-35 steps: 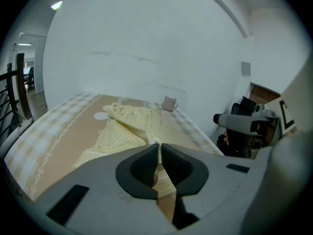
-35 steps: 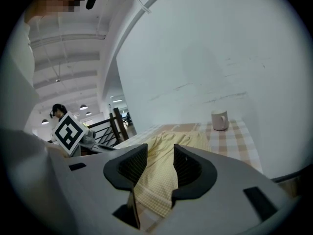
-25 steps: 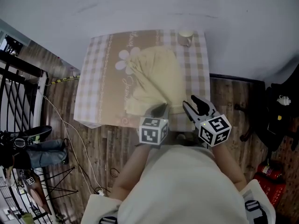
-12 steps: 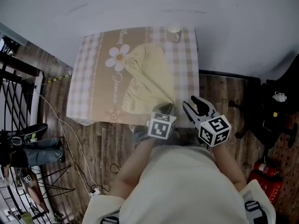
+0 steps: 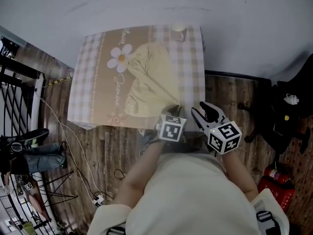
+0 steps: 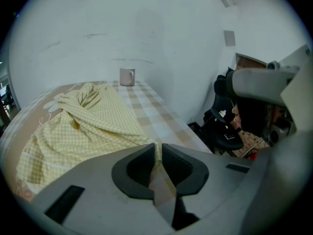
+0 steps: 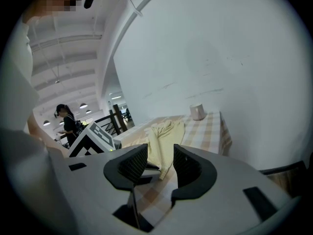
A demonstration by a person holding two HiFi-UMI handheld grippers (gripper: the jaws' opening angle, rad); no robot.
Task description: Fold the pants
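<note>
The pale yellow checked pants [image 5: 149,80] lie rumpled on the checked tablecloth [image 5: 93,87], reaching from the far edge to the near right corner. At that corner my left gripper [image 5: 172,111] is shut on the pants' near hem. In the left gripper view the pants [image 6: 83,126] spread out ahead, and a thin fold runs down between the nearly closed left gripper [image 6: 156,153] jaws. My right gripper [image 5: 204,113] hovers open just right of the table's near corner, off the cloth. The right gripper view shows the open right gripper [image 7: 160,165] holding nothing, with the pants [image 7: 164,133] beyond.
A white mug [image 5: 178,29] stands at the table's far right corner. Black railing [image 5: 19,97] and cables [image 5: 73,146] are on the wooden floor to the left. A dark chair [image 5: 288,106] and a red extinguisher [image 5: 276,182] are on the right. A person [image 7: 66,121] stands far off.
My left gripper has moved right along the table's near edge and dropped lower, dragging the pants' hem with it. The right gripper shifted slightly and stayed open.
</note>
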